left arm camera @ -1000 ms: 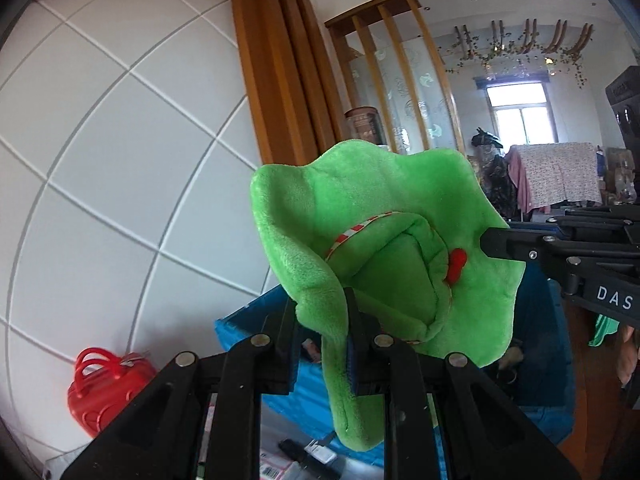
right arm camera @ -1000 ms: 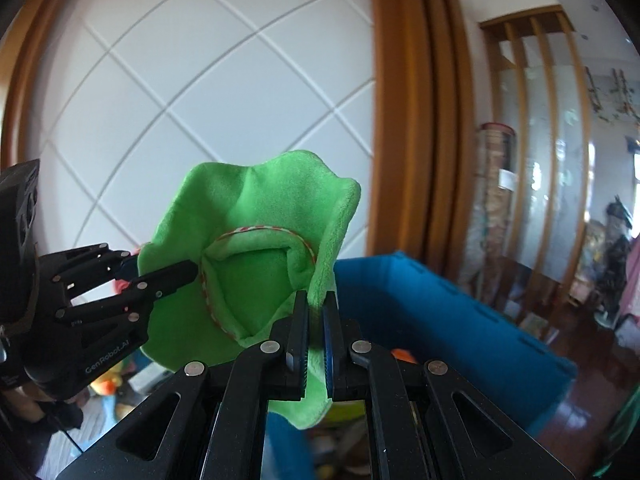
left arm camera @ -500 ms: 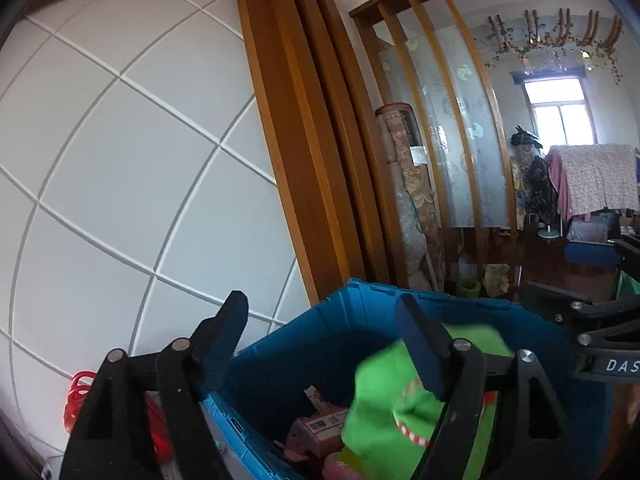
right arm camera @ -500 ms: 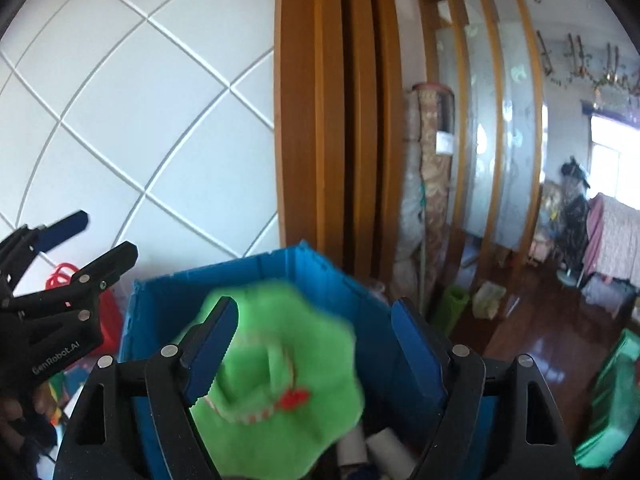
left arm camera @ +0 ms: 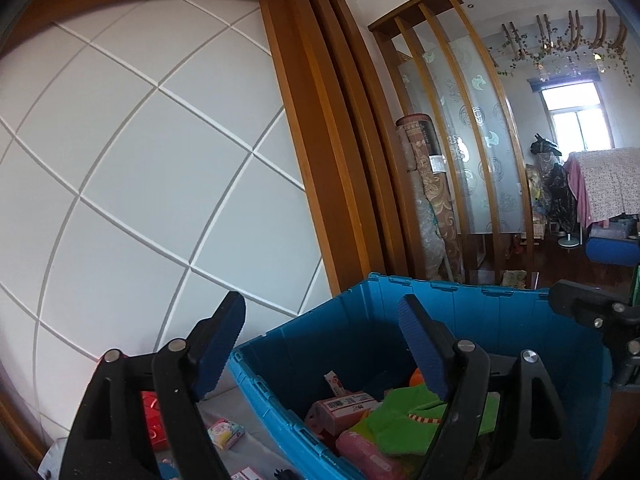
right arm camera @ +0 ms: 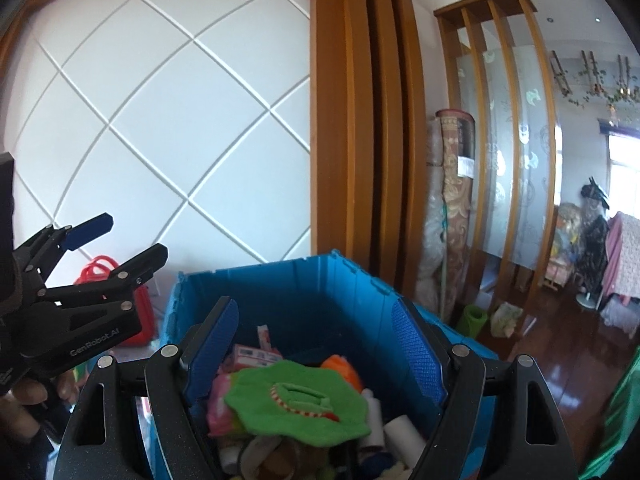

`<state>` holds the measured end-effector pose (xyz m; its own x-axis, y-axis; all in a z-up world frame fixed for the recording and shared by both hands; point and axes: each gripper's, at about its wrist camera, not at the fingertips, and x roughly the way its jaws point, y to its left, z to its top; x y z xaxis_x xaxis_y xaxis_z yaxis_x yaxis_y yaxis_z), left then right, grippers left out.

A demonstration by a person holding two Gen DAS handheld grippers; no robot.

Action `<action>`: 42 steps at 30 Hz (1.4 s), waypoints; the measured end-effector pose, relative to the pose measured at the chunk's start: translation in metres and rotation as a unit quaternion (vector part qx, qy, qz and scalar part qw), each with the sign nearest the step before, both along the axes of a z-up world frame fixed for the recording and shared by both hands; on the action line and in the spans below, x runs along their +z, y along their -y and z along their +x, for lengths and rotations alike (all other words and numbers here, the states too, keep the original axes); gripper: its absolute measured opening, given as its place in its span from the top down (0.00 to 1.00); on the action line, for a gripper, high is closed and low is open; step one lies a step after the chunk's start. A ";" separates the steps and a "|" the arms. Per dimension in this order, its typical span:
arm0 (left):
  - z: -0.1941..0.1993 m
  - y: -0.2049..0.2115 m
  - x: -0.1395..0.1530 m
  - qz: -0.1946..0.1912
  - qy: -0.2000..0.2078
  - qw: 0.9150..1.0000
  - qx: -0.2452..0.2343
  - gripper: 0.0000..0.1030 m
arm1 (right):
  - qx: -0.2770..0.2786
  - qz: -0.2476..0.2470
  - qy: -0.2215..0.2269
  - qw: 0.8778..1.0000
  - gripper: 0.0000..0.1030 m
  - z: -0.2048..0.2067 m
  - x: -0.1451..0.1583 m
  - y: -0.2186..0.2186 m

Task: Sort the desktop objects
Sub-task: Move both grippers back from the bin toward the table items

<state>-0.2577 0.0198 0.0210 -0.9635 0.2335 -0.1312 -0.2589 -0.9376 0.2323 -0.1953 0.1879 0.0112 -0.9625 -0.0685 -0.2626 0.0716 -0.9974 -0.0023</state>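
well, the green plush hat [right arm camera: 298, 402] lies flat on top of the clutter inside the blue bin [right arm camera: 280, 292], crown up, its red-and-white trim showing. both tools hang over the bin with nothing between their fingers: the right gripper [right arm camera: 316, 348] has its jaws spread wide, and so does the left gripper [left arm camera: 322, 346]. on the left tool's side, seen from the right one, white letters read "genrobot.ai". a pink box [left arm camera: 344, 406] beside the hat carries a barcode label, too small to read
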 end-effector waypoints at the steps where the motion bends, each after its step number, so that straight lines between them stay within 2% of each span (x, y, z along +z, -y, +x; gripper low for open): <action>1: 0.004 0.004 -0.001 0.002 -0.001 1.000 0.004 0.24 | -0.002 0.000 -0.006 1.000 0.22 0.007 0.000 0.002; 10: 0.043 0.051 -0.014 0.029 0.013 0.999 0.022 0.24 | -0.016 -0.009 -0.015 1.000 0.14 0.057 -0.009 0.024; 19: 0.088 0.131 -0.027 0.026 0.033 0.997 0.062 0.24 | 0.009 -0.016 -0.021 1.000 0.10 0.106 -0.012 0.090; 27: 0.131 0.216 -0.047 0.024 0.039 0.993 0.108 0.24 | 0.039 -0.029 -0.020 0.999 0.05 0.132 -0.021 0.156; 36: 0.145 0.307 -0.070 0.020 0.043 0.981 0.189 0.23 | 0.091 -0.018 -0.012 0.996 0.02 0.129 -0.035 0.223; 42: 0.123 0.342 -0.101 0.021 0.077 0.970 0.230 0.23 | 0.138 0.005 0.037 0.990 0.01 0.090 -0.072 0.254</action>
<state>-0.1351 -0.3221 -0.0799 -0.9369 -0.2084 -0.2808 0.1607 -0.9697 0.1838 -0.1052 -0.0665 -0.0607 -0.8858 -0.3226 -0.3336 0.3410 -0.9401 0.0036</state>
